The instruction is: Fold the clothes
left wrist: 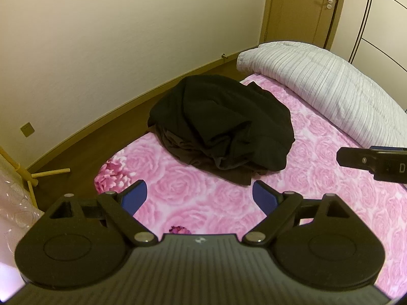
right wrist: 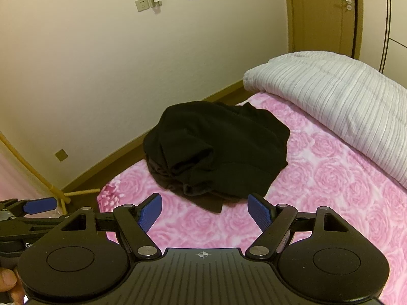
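Both our grippers, left [left wrist: 199,198] and right [right wrist: 204,213], hang wide open and empty over the pink bedspread [left wrist: 318,190], the crumpled black garment [left wrist: 223,124] heaped straight ahead, its near hem about equally close to each.

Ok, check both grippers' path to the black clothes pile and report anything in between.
Nothing visible blocks either one. Only bare pink rose bedspread lies between the open left gripper and the black clothes pile, and likewise ahead of the open right gripper. The white striped duvet lies off to the right, clear of both paths.
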A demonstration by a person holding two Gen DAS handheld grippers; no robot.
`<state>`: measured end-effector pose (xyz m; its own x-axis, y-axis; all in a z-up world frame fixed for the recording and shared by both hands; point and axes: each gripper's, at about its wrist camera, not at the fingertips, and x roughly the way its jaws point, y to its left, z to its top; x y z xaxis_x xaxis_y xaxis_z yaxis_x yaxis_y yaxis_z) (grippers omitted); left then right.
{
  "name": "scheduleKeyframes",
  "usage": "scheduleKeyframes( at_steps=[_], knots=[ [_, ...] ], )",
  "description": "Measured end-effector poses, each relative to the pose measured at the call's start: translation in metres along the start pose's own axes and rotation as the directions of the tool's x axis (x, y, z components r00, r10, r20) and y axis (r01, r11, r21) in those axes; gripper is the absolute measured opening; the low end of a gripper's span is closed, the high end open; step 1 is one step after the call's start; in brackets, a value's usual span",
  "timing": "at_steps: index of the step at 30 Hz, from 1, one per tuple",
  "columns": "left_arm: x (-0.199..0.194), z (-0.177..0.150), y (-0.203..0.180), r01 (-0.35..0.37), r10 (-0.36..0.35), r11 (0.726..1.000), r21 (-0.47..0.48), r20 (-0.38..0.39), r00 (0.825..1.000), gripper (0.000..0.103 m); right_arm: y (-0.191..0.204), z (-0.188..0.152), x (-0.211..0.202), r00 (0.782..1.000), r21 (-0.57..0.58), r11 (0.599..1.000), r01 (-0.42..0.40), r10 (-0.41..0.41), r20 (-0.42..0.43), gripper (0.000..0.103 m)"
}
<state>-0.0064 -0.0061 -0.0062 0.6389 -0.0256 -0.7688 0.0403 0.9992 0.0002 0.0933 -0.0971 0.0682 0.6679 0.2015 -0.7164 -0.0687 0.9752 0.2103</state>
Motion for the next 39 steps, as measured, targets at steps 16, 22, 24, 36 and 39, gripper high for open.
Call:
scheduleKeyframes(
  at_steps=[16, 22, 24, 36, 39],
  knots=[
    [-0.003, -0.006, 0.002, -0.014, 0.014, 1.0, -0.003, -0.007, 1.0, 0.088, 0.005, -0.001, 0.003, 1.0, 0.008, 1.0, -0.01, 0.01, -0.014, 0.078],
    [-0.005, -0.009, -0.002, -0.03, 0.03, 0.999, -0.014, -0.007, 1.0, 0.088, 0.003, -0.001, 0.005, 0.999, 0.0, 1.0, -0.024, 0.024, -0.022, 0.078],
    [-0.005, -0.009, -0.004, -0.035, 0.034, 0.999, -0.021, -0.006, 0.999, 0.088, 0.001, -0.001, 0.005, 0.999, -0.006, 1.0, -0.029, 0.029, -0.025, 0.078],
    [-0.005, -0.019, -0.017, -0.016, 0.016, 1.0, -0.01, -0.015, 1.0, 0.088, -0.024, -0.007, 0.007, 0.998, -0.029, 0.999, -0.046, 0.045, -0.043, 0.078],
    [0.005, -0.022, -0.015, -0.034, 0.035, 0.998, 0.056, -0.02, 0.999, 0.088, -0.029, -0.011, 0.013, 0.999, -0.083, 0.996, -0.02, 0.017, -0.033, 0.078]
  ],
)
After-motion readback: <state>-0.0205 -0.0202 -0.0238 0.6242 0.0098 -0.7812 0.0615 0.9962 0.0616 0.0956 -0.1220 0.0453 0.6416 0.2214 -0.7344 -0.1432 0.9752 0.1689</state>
